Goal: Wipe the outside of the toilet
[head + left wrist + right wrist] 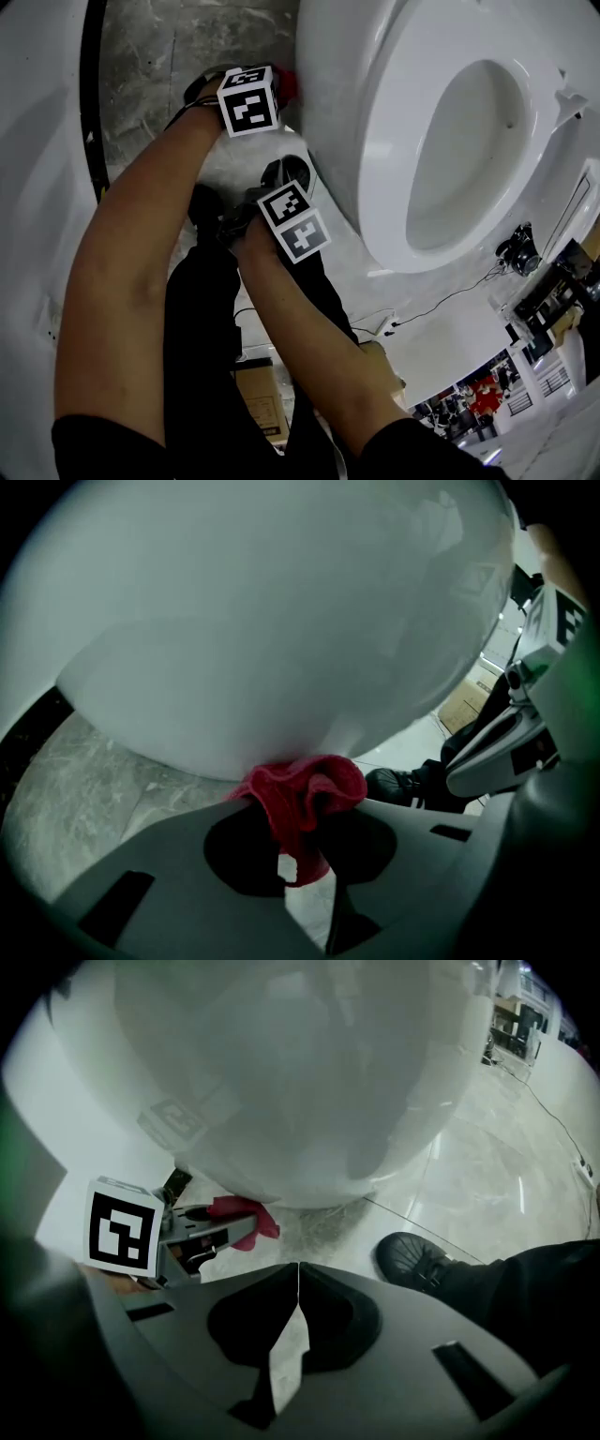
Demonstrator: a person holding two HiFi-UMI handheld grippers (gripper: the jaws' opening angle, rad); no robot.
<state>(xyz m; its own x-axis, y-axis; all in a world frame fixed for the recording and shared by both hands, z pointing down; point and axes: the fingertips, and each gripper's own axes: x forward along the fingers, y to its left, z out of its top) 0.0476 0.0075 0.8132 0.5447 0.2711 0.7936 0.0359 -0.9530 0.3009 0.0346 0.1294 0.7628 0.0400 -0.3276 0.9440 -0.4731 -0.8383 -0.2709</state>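
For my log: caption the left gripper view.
Left gripper holding a red cloth against the outside of the toilet bowl.

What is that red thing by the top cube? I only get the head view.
Observer: It is a red cloth, pinched in the left tool.
Operator: Which bit of the toilet is it on?
Observer: The left gripper view shows it up against the low, curved outside of the toilet, just above the grey floor.
Operator: Is the other tool holding something too?
Observer: No. In the right gripper view the right tool is shut with nothing in it.
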